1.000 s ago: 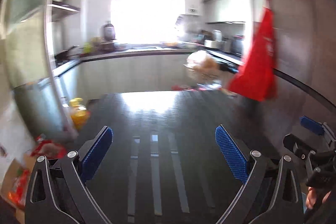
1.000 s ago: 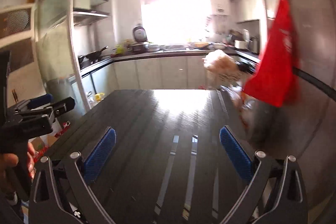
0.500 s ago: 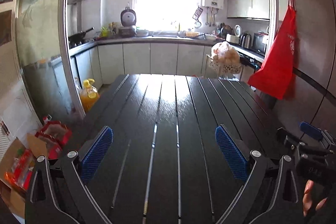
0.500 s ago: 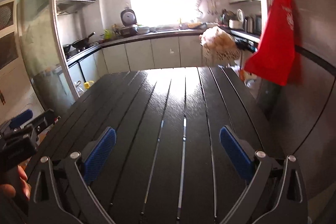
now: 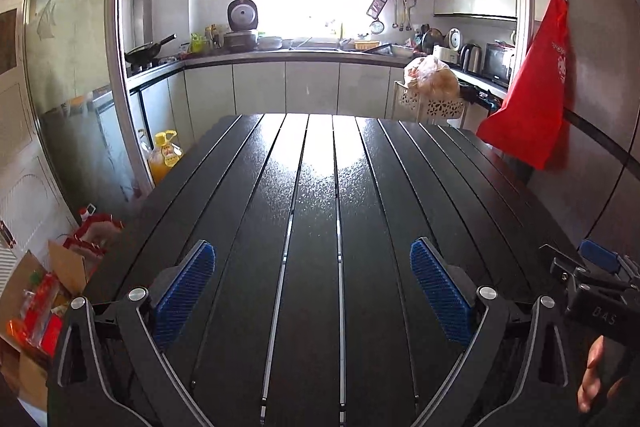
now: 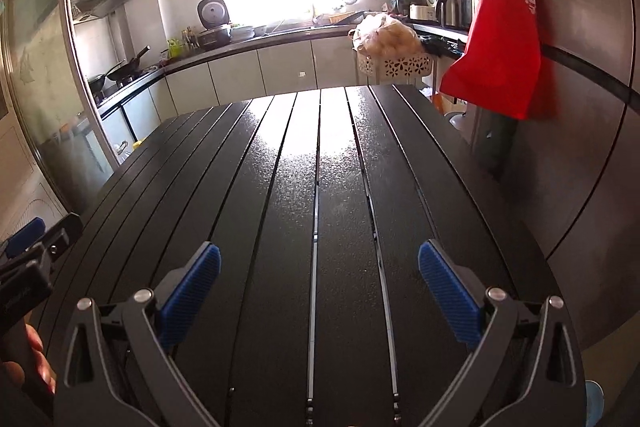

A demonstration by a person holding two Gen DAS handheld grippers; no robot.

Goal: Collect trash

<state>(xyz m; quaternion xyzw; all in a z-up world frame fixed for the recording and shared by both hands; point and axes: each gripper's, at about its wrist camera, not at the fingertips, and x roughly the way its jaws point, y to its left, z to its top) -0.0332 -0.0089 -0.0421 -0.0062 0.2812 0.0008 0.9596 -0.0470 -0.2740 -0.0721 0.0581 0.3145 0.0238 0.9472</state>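
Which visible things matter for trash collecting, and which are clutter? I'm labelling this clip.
Job:
open left gripper
open right gripper
black slatted table

Lying about:
red hanging apron
yellow oil bottle
open cardboard box

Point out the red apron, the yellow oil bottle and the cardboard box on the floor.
red apron [image 5: 532,99], left wrist view, middle of the hanging cloth.
yellow oil bottle [image 5: 163,157], left wrist view, its labelled body.
cardboard box [image 5: 66,269], left wrist view, its raised brown flap.
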